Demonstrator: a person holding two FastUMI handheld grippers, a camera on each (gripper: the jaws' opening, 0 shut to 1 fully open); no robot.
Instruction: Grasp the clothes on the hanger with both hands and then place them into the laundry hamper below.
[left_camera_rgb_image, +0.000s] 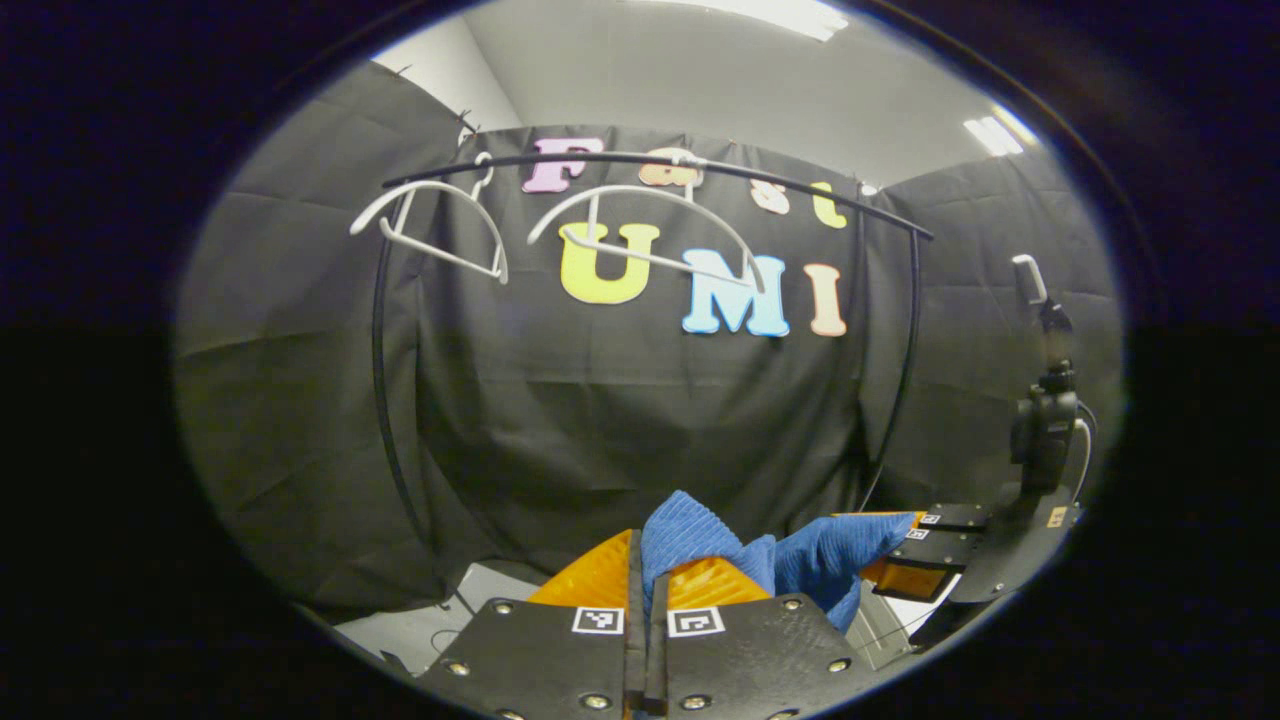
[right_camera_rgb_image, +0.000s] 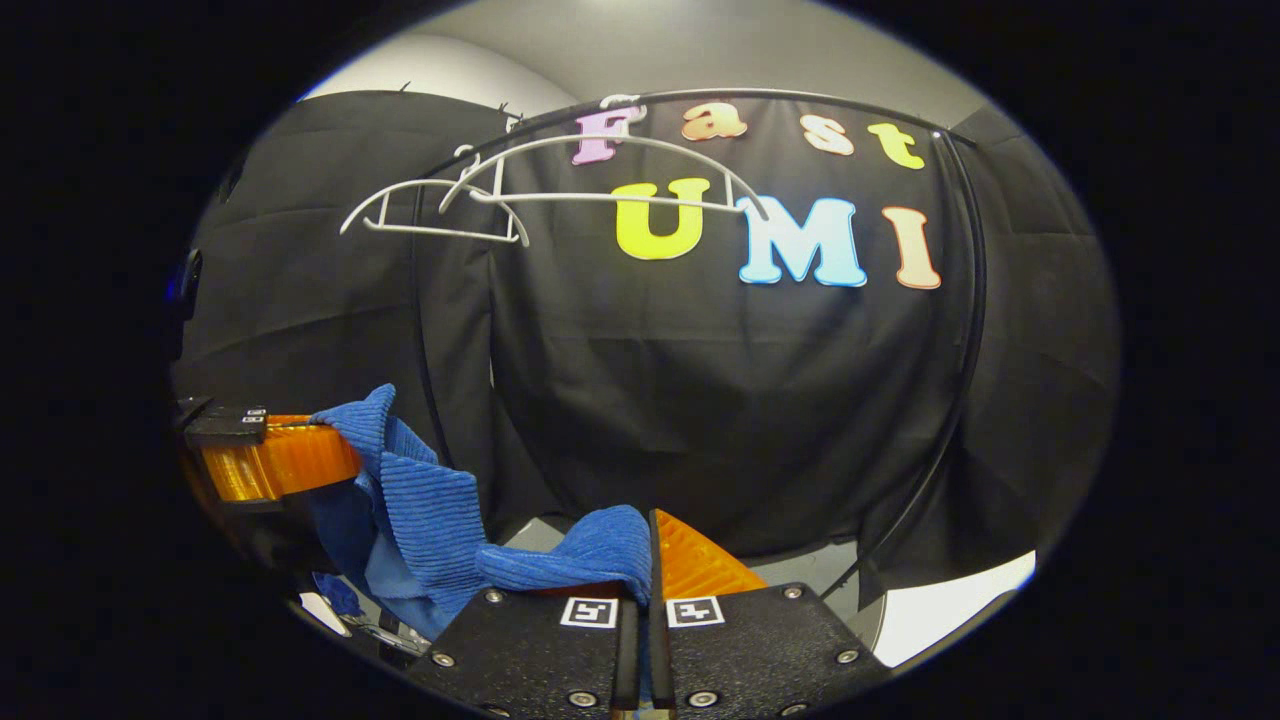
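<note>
While both grippers pinch the same blue ribbed garment (left_camera_rgb_image: 700, 545), it hangs slack between them, off the hangers and in front of the black backdrop. Left gripper (left_camera_rgb_image: 648, 590): fingers pressed together on a bunched fold of the cloth, which rises above the fingertips and runs off toward the right gripper (left_camera_rgb_image: 915, 560), seen at the right of the left gripper view. Right gripper (right_camera_rgb_image: 640, 570): fingers closed on another edge of the garment (right_camera_rgb_image: 430, 520); the fabric sags leftward and climbs to the left gripper (right_camera_rgb_image: 280, 460). Two white hangers (right_camera_rgb_image: 600, 175), both bare, hang on the black curved rail (left_camera_rgb_image: 650, 165) above. A pale floor patch (right_camera_rgb_image: 960, 595) shows low right.
</note>
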